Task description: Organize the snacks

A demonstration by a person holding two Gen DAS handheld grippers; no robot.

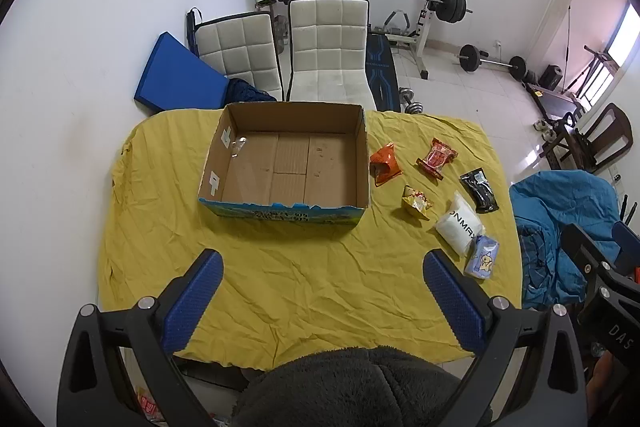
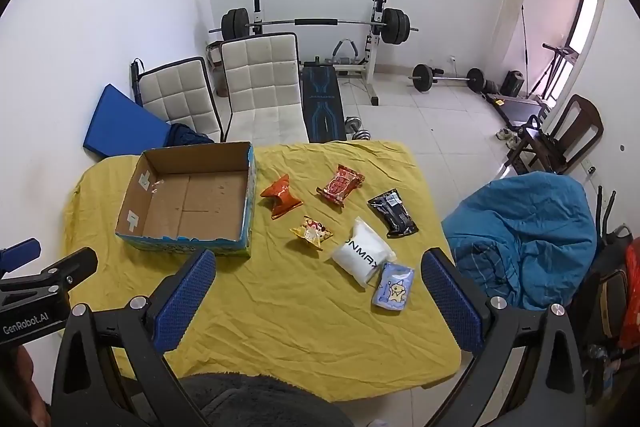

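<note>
An empty cardboard box [image 1: 240, 131] [image 2: 140, 183] stands on the yellow-covered table [image 1: 300, 267] [image 2: 280, 307], left of several snack packs. These are an orange bag [image 1: 385, 163] [image 2: 281, 195], a red pack [image 1: 437, 155] [image 2: 341, 184], a black pack [image 1: 479, 190] [image 2: 393, 211], a small yellow pack [image 1: 417, 202] [image 2: 313, 231], a white pack [image 1: 458, 223] [image 2: 363, 251] and a light blue pack [image 1: 484, 256] [image 2: 393, 287]. My left gripper [image 1: 323, 259] hangs open above the table's near side. My right gripper [image 2: 318, 259] is open too, above the near right part, holding nothing.
Two white padded chairs [image 1: 328, 47] [image 2: 260, 83] stand behind the table, with a blue mat [image 1: 176, 75] by the wall. A weight bench and barbells [image 2: 320, 23] fill the back. A blue-covered heap [image 2: 528, 235] sits right of the table. A dark fleece garment [image 1: 352, 387] lies below.
</note>
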